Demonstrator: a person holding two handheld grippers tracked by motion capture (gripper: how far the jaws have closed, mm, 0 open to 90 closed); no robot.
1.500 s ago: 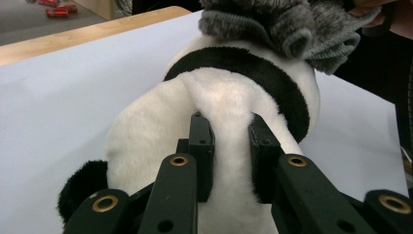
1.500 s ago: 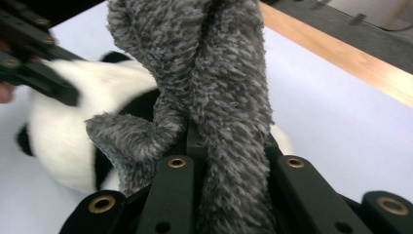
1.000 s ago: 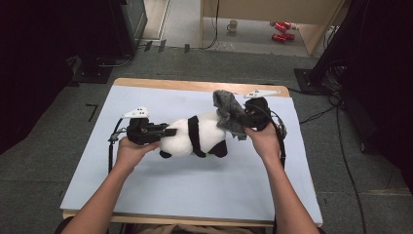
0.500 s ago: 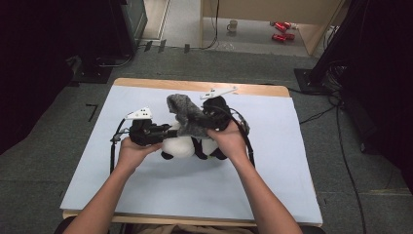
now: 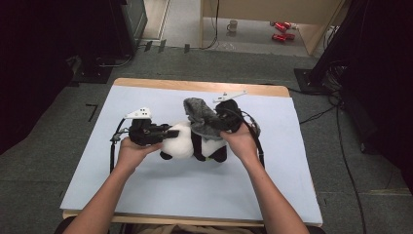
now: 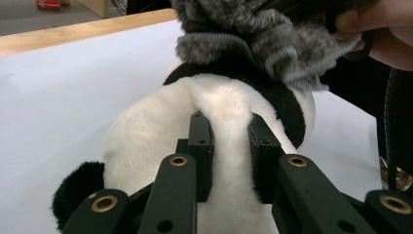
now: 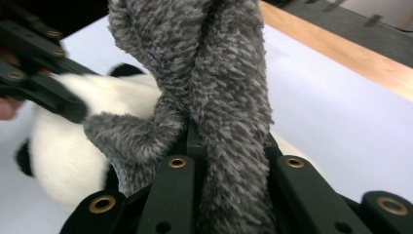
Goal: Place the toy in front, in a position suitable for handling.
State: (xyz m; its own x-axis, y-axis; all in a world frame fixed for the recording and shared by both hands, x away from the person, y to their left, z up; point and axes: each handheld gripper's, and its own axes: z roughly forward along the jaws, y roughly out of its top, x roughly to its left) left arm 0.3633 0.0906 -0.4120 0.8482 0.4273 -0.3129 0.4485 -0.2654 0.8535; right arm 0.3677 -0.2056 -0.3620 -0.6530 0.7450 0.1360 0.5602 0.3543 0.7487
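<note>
— So, where are we with the toy?

— I have the plush panda [image 5: 187,142] lying on its side near the middle of the table [image 5: 146,200], on the pale blue cover. My left gripper [image 5: 168,132] has its fingers [image 6: 202,146] clenched on a fold of the white fur; in the left gripper view the plush bulges between them. My right gripper [image 5: 219,121] is clamped on the grey fuzzy garment [image 5: 200,116], which looks like a small knitted hat or sweater; in the right gripper view the fabric runs up between the jaws and hangs over the panda's black band.

— Which step is that, then?

— Dressing the panda, I'd say, and early in it: the garment sits bunched above the body, not yet pulled over anything.

— And the next move?

— I judge it calls for holding the left grip steady as an anchor while the right draws the ribbed opening down over the panda's end. The cloth is floppy, so the opening may fold shut.

— Any label or writing to go by?

— None that I can read, neither on the toy nor on the garment.
</note>
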